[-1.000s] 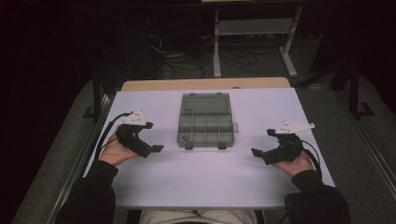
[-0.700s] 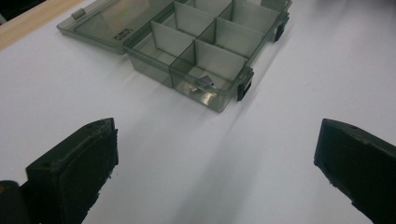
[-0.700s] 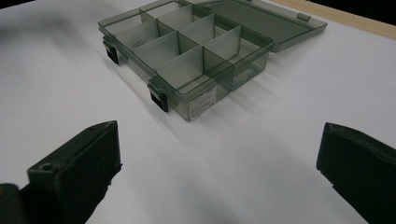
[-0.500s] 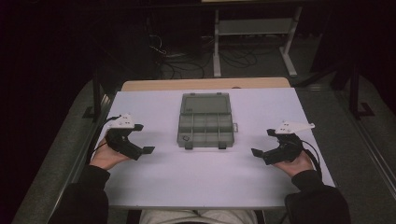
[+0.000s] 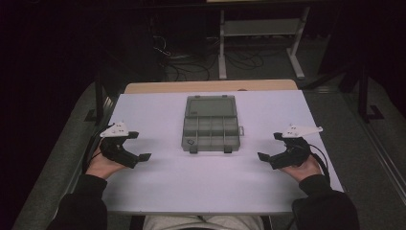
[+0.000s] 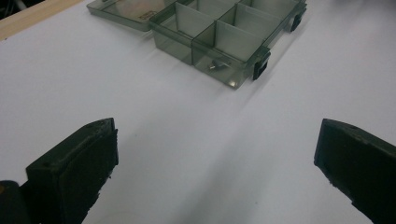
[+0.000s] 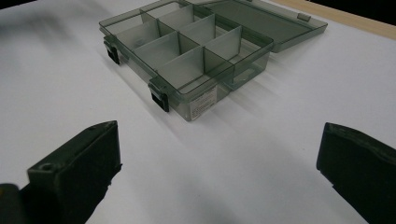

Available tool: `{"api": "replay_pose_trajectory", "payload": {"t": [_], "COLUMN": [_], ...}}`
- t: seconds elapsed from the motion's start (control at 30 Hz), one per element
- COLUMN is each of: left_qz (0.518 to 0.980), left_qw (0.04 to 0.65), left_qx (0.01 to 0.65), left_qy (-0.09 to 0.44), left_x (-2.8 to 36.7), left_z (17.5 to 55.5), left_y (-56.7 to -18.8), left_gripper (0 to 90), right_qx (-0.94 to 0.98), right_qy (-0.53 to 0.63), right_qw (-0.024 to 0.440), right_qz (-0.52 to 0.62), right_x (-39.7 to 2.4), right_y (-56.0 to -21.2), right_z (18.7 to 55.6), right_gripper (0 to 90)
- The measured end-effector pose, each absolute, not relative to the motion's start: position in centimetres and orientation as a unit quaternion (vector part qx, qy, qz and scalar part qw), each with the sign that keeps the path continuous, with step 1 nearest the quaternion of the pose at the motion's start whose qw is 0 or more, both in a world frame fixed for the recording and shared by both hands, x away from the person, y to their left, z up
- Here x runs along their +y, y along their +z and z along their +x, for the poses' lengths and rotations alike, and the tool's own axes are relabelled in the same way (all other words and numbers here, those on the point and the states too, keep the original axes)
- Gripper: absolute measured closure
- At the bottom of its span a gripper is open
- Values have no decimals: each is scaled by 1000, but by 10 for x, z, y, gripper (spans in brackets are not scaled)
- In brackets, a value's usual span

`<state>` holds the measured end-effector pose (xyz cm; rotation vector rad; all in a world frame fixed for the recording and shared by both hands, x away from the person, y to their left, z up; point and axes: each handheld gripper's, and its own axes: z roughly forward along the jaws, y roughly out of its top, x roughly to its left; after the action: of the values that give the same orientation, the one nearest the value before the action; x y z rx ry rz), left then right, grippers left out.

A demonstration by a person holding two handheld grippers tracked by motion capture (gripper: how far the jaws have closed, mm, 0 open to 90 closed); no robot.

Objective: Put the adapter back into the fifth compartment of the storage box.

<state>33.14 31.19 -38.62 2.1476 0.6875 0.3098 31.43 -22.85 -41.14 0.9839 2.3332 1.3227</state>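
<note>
**High view: open organizer box sits untouched between two idle grippers**

High view, left to right: the left gripper (image 5: 125,152) rests near the left edge of the white table (image 5: 158,191), held in the person's left hand (image 5: 103,165), its black jaws spread wide and gripping nothing. At the table's middle, well apart from both tools, lies the compartment box (image 5: 210,130), a smoky grey, see-through plastic case. Its lid (image 5: 211,105) is folded flat on the table on the far side, and the tray nearest the person is split by thin walls into two rows of small cells. Two dark latches (image 5: 194,150) stick out from its near edge. The right gripper (image 5: 280,149), in the person's right hand (image 5: 299,167), sits near the right edge, its jaws likewise wide apart and empty.

The left gripper view looks across bare tabletop to the box's corner cell, where a small metal part (image 6: 217,65), perhaps a screw, lies on the floor of the compartment beside a latch. The right gripper view shows the other end of the tray, a white label (image 7: 203,101) stuck to its end wall, and the cells seen from there hold nothing that can be made out.
</note>
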Motion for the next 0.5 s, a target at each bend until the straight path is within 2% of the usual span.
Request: {"api": "replay_pose_trajectory", "payload": {"t": [0.5], "left_qz": [825], "left_qw": [447], "left_qx": [309], "left_qy": [154], "left_x": [348], "left_z": [311], "left_y": [-396], "left_gripper": [0], "right_qx": [808], "right_qy": [459], "right_qw": [143], "right_qz": [341], "right_x": [-228], "right_y": [-411], "right_z": [313], "right_gripper": [0]}}
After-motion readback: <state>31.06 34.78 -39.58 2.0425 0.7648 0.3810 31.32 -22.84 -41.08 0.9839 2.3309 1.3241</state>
